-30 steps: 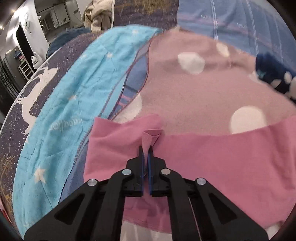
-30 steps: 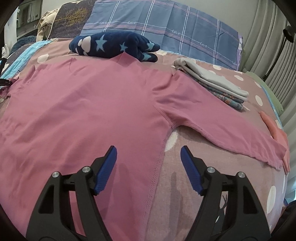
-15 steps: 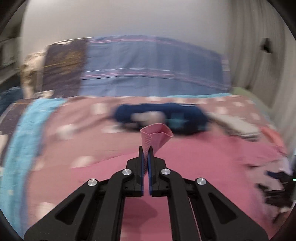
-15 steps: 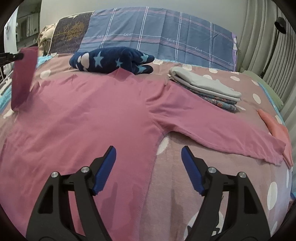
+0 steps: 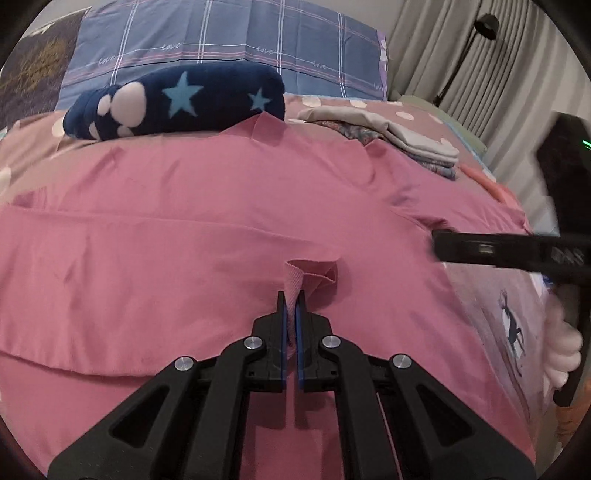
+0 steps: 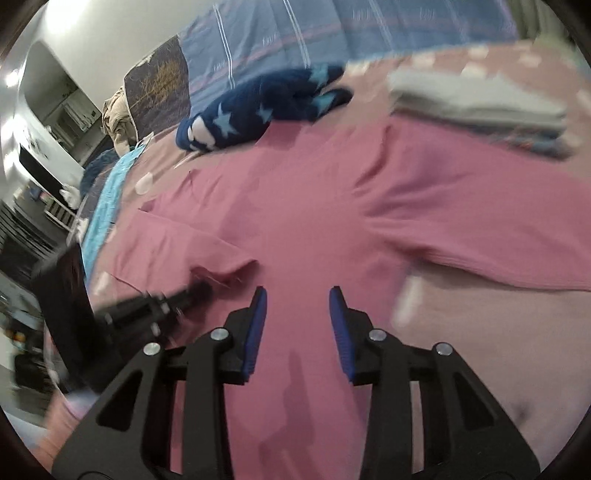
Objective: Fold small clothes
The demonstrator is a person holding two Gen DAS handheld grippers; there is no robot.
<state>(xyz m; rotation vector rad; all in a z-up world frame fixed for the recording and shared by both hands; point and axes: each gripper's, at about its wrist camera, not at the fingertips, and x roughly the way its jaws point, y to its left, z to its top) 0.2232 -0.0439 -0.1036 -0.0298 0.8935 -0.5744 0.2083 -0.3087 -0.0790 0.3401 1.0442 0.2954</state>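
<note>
Pink shirt [image 5: 184, 221]; navy star-patterned bundle [image 5: 177, 101]

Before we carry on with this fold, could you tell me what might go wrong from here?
1. The left gripper pinches only a narrow tip of the pink shirt's sleeve cuff; a tug might slip it free.
2. The right gripper's jaws are closing above the shirt body with nothing between them, so they could bunch it.
3. The shirt's collar lies against the navy star blanket, which may snag it.

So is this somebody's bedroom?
Most likely a bedroom: the pink shirt lies spread on a bed with a polka-dot sheet, a plaid pillow sits at the head, and curtains hang beside it.
</note>
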